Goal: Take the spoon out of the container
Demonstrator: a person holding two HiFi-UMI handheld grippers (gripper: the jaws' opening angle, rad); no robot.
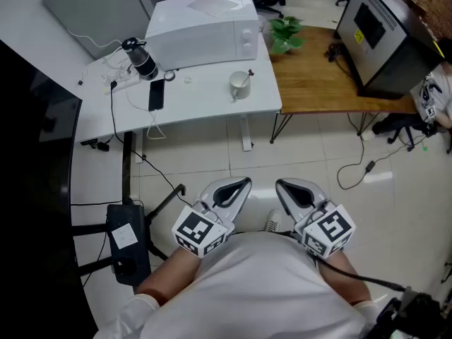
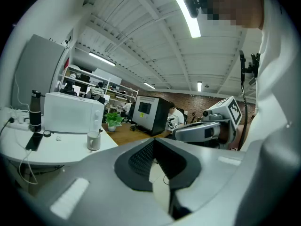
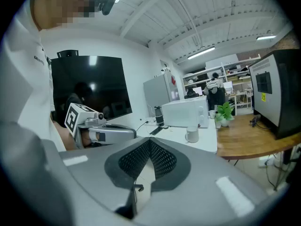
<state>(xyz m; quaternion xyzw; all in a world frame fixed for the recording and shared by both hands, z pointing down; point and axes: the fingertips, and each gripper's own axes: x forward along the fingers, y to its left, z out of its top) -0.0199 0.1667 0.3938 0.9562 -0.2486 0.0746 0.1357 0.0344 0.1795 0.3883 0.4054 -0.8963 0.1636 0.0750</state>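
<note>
Far ahead, a white table (image 1: 205,101) holds the mug (image 1: 239,86), seemingly with the spoon (image 1: 246,78) leaning inside; my left tongs (image 1: 244,183) and right tongs (image 1: 280,184) hang pressed together, empty, by my chest.

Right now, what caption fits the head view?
Both shut, left gripper and right gripper wait far from the spoon in the mug.

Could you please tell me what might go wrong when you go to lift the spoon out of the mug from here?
1. The mug stands near the white table's front corner, so a sideways pull on the spoon might tip it or push it off.
2. The left gripper and right gripper are shut and must open before reaching the thin handle.
3. A black cable crosses the floor and could trip you.
</note>
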